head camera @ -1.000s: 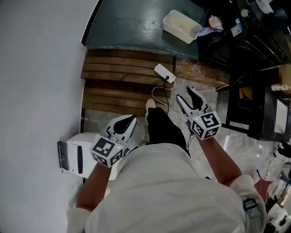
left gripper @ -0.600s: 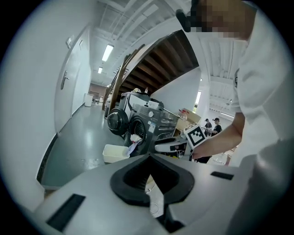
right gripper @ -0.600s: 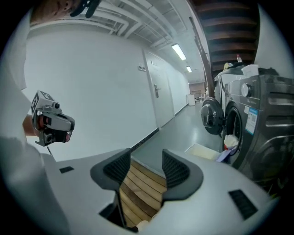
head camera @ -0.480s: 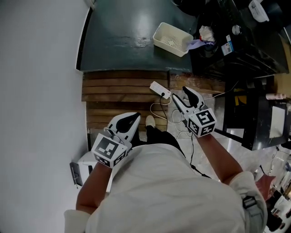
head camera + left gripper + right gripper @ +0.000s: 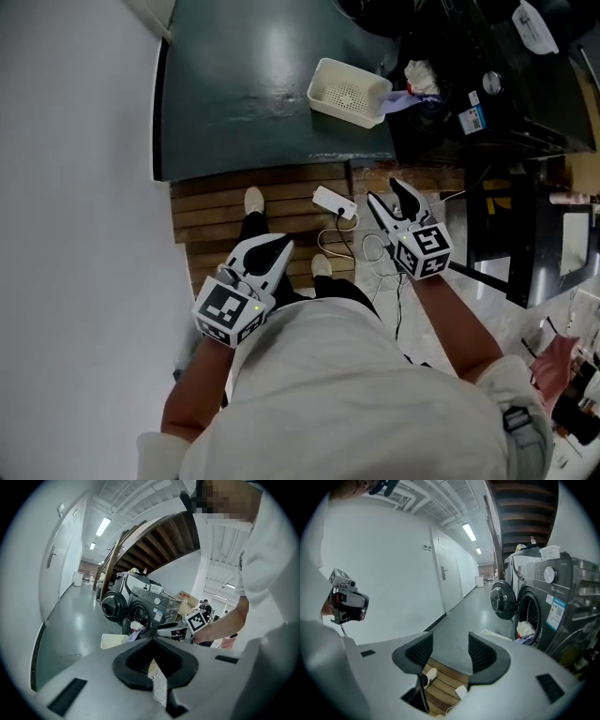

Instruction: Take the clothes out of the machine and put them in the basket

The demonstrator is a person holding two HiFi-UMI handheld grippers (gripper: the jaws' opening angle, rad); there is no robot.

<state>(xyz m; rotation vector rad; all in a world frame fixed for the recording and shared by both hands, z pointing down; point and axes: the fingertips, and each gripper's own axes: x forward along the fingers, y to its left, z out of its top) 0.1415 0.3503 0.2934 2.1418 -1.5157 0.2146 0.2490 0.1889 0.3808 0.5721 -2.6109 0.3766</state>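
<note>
Tongs on the left [image 5: 274,247] are sitting pressed together and empty while the right tongs [image 5: 386,195] are standing apart around nothing, both aiming ahead at the machine [image 5: 553,606], where clothes [image 5: 419,77] are spilling out beside the basket [image 5: 321,97], likely because neither is within reach yet.
</note>
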